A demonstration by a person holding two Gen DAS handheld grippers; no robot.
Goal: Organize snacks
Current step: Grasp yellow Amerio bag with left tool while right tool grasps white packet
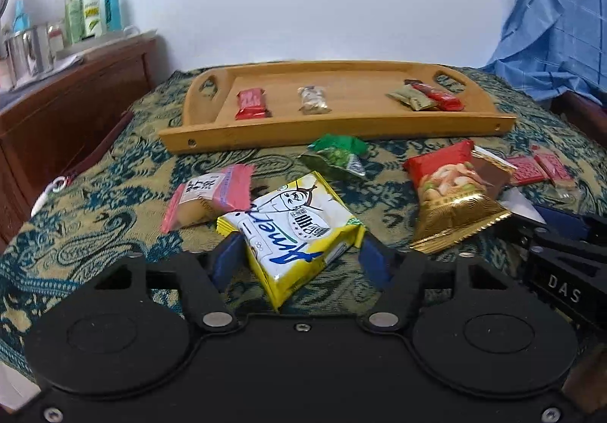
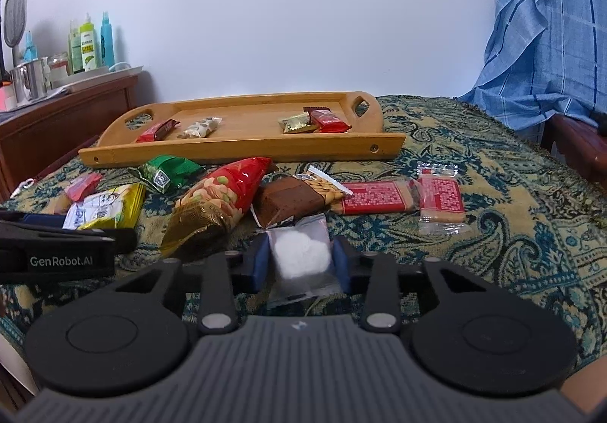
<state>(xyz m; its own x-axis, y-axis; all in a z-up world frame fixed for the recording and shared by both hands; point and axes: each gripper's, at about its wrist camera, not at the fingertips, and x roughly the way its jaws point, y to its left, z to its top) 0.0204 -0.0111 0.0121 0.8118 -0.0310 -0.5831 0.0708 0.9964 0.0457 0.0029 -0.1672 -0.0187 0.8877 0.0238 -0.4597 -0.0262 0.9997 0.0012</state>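
Left wrist view: left gripper (image 1: 299,252) sat about half open around the yellow snack pack (image 1: 294,229), blue pads touching both its sides, pack resting on the patterned cloth (image 1: 95,203). Grip looked like it was on the near corner only, so the pack could pivot or slip out on lift. Pink packet (image 1: 208,195) touched the yellow pack's far edge and could get dragged along. Peanut bag (image 1: 451,203) lay just right, near the right gripper (image 1: 538,218), so the two tools could bump. Wooden tray (image 1: 341,127) lay beyond, holding a few small snacks; the green packet (image 1: 337,153) lay in the path to it.

Right wrist view: right gripper (image 2: 301,260) was nearly closed, pads pressing the clear pouch of white candy (image 2: 301,252). Slick, soft film; it could squeeze out or the contents could get crushed. Brown bar (image 2: 288,201) sat just past the pouch tip, so a forward push could shove it. Red cracker packs (image 2: 379,197) lay right of that, apart. Tray (image 2: 242,151) was well beyond, with clutter between, so a low carry could snag the peanut bag (image 2: 220,203).
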